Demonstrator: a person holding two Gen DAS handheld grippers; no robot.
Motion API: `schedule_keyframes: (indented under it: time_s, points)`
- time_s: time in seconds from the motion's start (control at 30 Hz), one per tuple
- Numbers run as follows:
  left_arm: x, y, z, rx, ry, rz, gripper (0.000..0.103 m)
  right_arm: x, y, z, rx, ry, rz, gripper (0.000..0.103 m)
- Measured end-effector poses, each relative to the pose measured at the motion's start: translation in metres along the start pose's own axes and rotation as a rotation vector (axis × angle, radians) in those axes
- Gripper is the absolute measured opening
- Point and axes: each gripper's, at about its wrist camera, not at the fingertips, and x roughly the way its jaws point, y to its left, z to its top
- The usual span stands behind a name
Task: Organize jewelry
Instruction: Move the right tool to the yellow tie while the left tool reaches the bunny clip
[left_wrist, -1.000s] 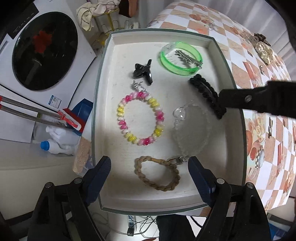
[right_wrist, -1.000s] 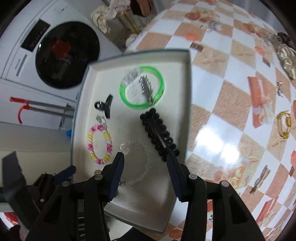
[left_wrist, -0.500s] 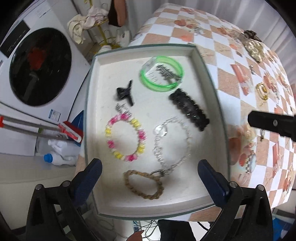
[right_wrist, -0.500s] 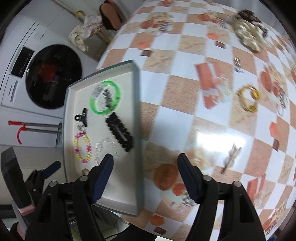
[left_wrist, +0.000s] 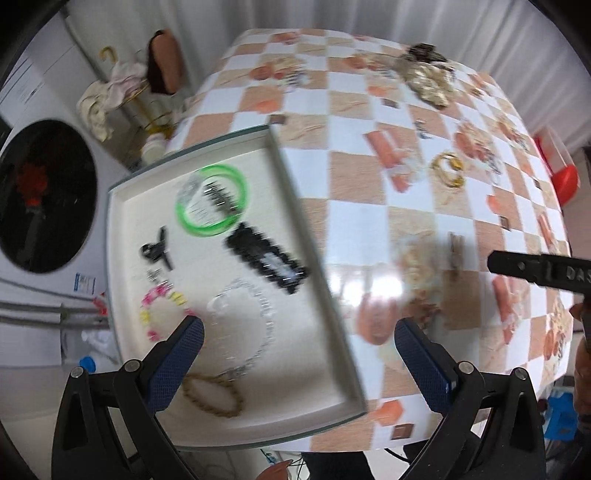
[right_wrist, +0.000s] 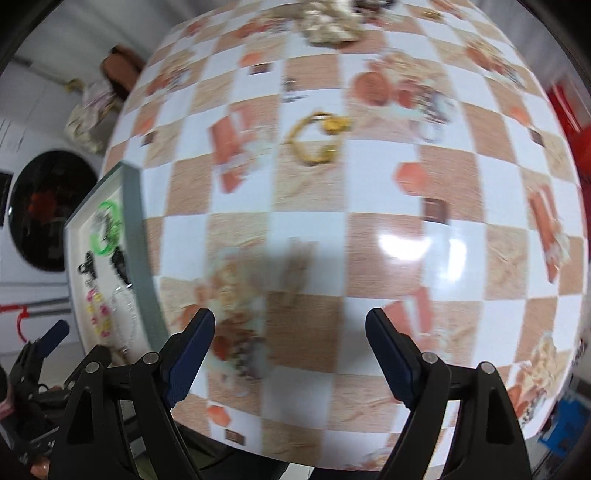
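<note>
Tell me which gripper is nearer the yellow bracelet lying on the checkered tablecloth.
Right. The right gripper, jaws opening and empty, hangs over the tablecloth with the yellow bracelet straight ahead. The left gripper, open, straddles the tray edge, farther away.

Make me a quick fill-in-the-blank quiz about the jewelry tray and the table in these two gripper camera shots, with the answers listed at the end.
1. The bangle lying at the far end of the tray is coloured ____.
2. The tablecloth has a ____ pattern of orange and white squares.
3. The yellow bracelet lies ____ the tray, on the cloth.
4. The right gripper holds ____ while its jaws are opening.

Missing words: green; checkered; outside; nothing
</note>
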Motion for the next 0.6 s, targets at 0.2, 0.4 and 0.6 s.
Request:
schedule_keyframes:
  time_s: [0.2,0.4,0.6]
  points:
    - [0.001,-0.038,0.004,0.066,0.000,-0.035,0.103,-0.005,-0.034,0.015,0.046,-0.018,-0.021,0.086]
    - [0.014,-0.070,0.009,0.080,0.016,-0.051,0.103,-0.002,-0.046,0.041,0.028,-0.041,-0.017,0.086]
    - [0.036,-0.095,0.011,0.060,0.037,-0.060,0.103,0.008,-0.046,0.067,-0.021,-0.048,-0.002,0.086]
